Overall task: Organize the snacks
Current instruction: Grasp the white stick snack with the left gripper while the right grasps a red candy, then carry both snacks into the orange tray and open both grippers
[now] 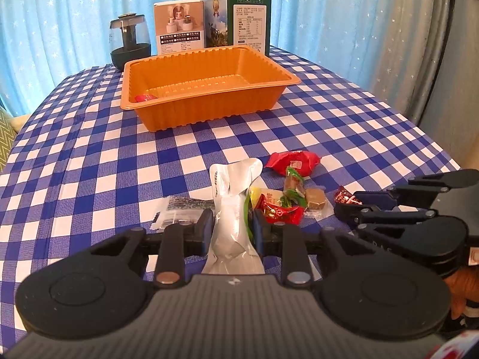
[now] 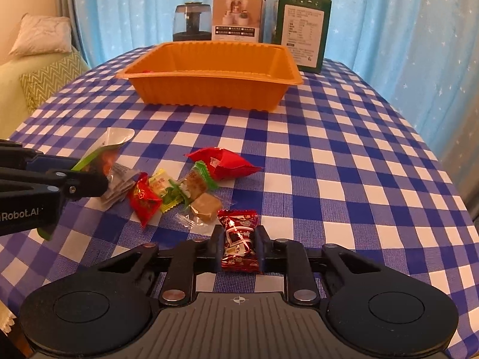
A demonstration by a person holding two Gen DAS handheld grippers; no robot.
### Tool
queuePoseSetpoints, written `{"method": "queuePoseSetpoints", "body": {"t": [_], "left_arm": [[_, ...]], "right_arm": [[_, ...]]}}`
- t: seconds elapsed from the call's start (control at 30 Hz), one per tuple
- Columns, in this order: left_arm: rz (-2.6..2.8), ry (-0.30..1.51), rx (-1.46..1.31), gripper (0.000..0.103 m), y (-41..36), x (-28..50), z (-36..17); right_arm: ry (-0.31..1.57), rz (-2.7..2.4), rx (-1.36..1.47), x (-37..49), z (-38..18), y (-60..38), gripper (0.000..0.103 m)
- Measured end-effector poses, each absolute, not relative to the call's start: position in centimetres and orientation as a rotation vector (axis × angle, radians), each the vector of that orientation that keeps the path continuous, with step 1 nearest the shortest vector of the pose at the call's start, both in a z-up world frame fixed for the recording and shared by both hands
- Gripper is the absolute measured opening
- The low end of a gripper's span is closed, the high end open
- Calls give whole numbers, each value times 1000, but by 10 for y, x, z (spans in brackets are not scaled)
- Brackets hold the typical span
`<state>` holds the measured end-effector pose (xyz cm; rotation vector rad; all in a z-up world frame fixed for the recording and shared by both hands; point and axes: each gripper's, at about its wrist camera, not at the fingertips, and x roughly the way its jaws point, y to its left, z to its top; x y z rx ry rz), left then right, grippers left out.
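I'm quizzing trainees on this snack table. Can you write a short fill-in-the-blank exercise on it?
1. The left gripper is shut on a ____ pouch.
2. The right gripper is shut on a dark red ____.
3. The orange tray stands on a blue-and-white ____ tablecloth.

Missing words: silver; candy; checked

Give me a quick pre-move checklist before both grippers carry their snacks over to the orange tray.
1. Left gripper shut on the silver pouch: ok.
2. Right gripper shut on the dark red candy: ok.
3. Orange tray has room, only one red item inside: ok.
4. Path to the tray clear of objects: ok.
5. Neighbouring candy with clear wrapper not caught by the right gripper's fingers: cannot tell.
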<state>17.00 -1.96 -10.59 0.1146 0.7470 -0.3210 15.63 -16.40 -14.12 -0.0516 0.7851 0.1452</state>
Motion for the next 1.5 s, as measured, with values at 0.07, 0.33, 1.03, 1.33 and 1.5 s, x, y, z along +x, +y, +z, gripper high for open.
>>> {"method": "queuePoseSetpoints", "body": {"t": [0.07, 0.33, 1.03, 1.33, 1.5], "left_arm": [[-318, 744, 115, 25, -19, 170, -105], [-285, 732, 121, 25, -19, 170, -102], [-250, 663, 42, 25, -20, 218, -66], [-235, 611, 14, 25, -22, 275, -44], [-227, 591, -2, 25, -25, 310, -37]], "right_arm": [[771, 139, -49, 154, -140, -165, 21], [731, 133, -32, 153, -131, -169, 21], [658, 204, 9, 200, -89, -182, 21], [641, 246, 70, 250, -65, -189, 21], [624, 258, 107, 281, -60, -191, 21]]}}
